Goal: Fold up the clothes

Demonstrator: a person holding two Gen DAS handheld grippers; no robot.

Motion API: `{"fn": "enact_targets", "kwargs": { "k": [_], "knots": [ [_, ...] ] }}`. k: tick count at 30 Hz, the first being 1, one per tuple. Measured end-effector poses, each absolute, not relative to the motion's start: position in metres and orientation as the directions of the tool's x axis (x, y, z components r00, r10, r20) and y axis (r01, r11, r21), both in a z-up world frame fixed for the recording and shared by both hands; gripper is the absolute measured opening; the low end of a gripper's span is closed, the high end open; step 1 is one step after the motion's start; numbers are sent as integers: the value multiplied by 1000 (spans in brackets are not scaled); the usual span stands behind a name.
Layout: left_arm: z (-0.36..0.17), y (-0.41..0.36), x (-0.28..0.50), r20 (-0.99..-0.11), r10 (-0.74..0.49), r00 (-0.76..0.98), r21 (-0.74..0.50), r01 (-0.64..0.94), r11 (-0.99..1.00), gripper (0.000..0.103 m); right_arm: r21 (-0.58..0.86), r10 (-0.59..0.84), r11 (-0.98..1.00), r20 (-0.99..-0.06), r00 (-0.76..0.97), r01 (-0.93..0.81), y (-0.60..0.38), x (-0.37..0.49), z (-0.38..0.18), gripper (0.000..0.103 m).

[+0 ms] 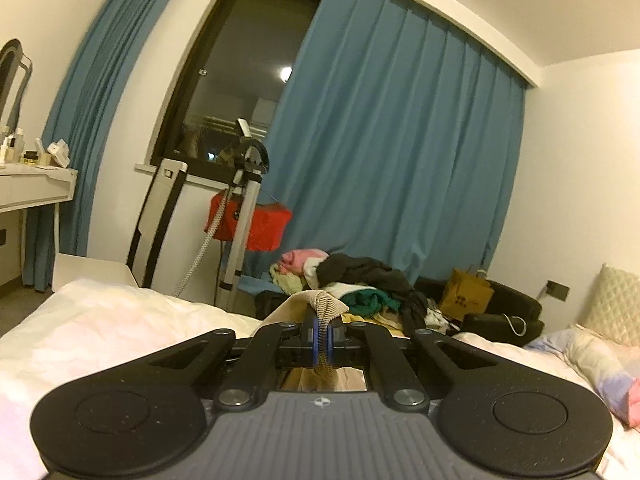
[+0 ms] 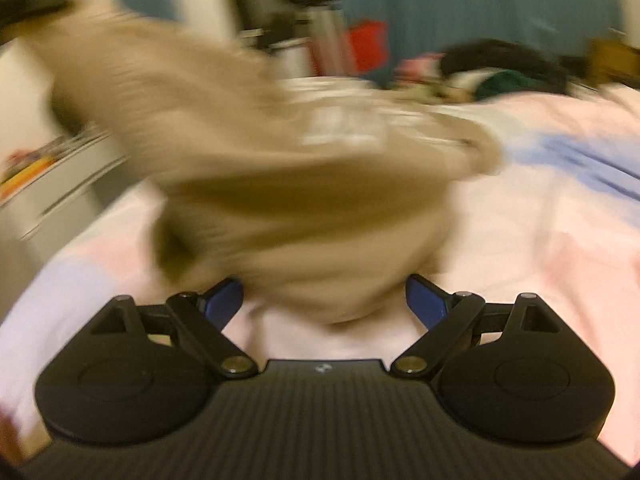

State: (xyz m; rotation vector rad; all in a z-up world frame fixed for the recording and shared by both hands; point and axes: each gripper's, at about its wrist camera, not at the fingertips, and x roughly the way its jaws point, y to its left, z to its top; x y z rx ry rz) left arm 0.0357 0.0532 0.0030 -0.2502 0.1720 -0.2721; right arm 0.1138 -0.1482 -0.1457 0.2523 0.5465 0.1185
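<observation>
two hand-held grippers, one garment between them. the left hand-held gripper is clamped tight on the ribbed hem of a tan garment, its two blue pads pressed together at the lower centre of the left wrist view with cloth bunched above and hanging below them. the right hand-held gripper stands wide apart, its two blue pads at either side of the lower middle of the right wrist view, and nothing is between them; the tan garment's rounded lower edge hangs just in front of that gap.

the right wrist view is heavily blurred, but it alone shows the garment's whole body, a big tan mass stretching from upper left to centre, lifted over the pale pink bed, with a smeared white print on it that i can't read. the left view catches only the pinched hem.

the left wrist view, sharp, gives the room instead: one dark window upper centre, two spreads of blue curtain either side of it, one red bag hung on a stand, one heap of mixed clothes at mid-frame beyond the bed's edge, one brown paper bag to its right, one pillow at far right, and a white counter with small bottles at far left.
</observation>
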Motion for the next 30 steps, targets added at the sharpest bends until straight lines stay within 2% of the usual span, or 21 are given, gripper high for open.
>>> {"fn": "enact_targets", "kwargs": {
  "k": [7,10,13,18,19,21,24,26,28,30],
  "knots": [
    [2,47,39,-167,-336,927,-293,279,915,4,325,45,939,-440,897,112,-187,106,-131,90],
    [-5,39,43,-220,-367,904,-282,301,911,4,338,-6,927,-413,911,160,-201,101,-123,90],
    [-17,24,51,-313,-361,878,-224,301,927,4,353,-58,913,-387,920,206,-216,96,-115,91],
    [-49,11,71,-522,-323,790,-157,283,946,6,379,-146,882,-343,928,279,-239,87,-102,90],
    [-53,9,73,-551,-299,779,-134,271,953,8,385,-164,875,-334,928,293,-244,85,-99,90],
    [-55,7,80,-580,-232,781,-49,251,967,20,378,-166,876,-348,922,300,-241,84,-101,90],
    [-45,15,80,-550,-180,816,12,223,975,38,387,-140,876,-367,920,288,-234,79,-106,90],
    [-33,23,79,-509,-158,846,20,196,980,53,407,-100,873,-389,916,269,-232,79,-109,90],
    [-24,31,75,-477,-170,863,28,208,978,59,409,-83,875,-401,912,259,-230,80,-111,90],
    [-16,28,67,-450,-223,865,76,287,955,63,411,-66,877,-411,909,249,-230,81,-113,90]
  ]
}}
